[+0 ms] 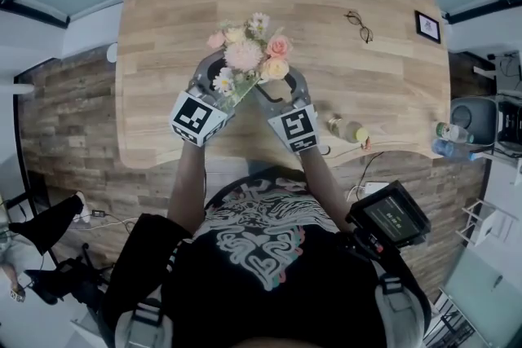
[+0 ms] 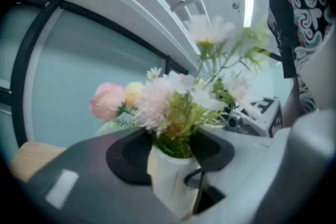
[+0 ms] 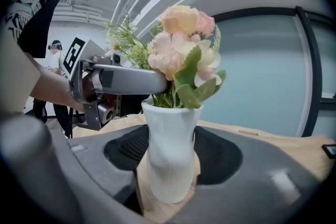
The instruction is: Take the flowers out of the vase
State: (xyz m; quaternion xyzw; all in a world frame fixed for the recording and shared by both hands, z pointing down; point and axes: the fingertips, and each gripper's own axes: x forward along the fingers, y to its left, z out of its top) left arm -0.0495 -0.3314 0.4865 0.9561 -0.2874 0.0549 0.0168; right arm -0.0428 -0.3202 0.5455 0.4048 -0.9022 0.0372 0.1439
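Note:
A bunch of pink, cream and white flowers stands in a white vase on the wooden table. Both grippers meet at it from the near side. My right gripper is shut on the vase's body, a pad against each side. The vase's foot rests on the wood. My left gripper sits higher, at the vase's mouth, where its pads close against the green stems. One of its fingers crosses in front of the stems in the right gripper view. In the head view the left gripper and right gripper flank the bouquet.
A pair of glasses and a small framed picture lie at the table's far right. A small bottle stands near the front edge, right of my right gripper. More bottles are off the table's right end.

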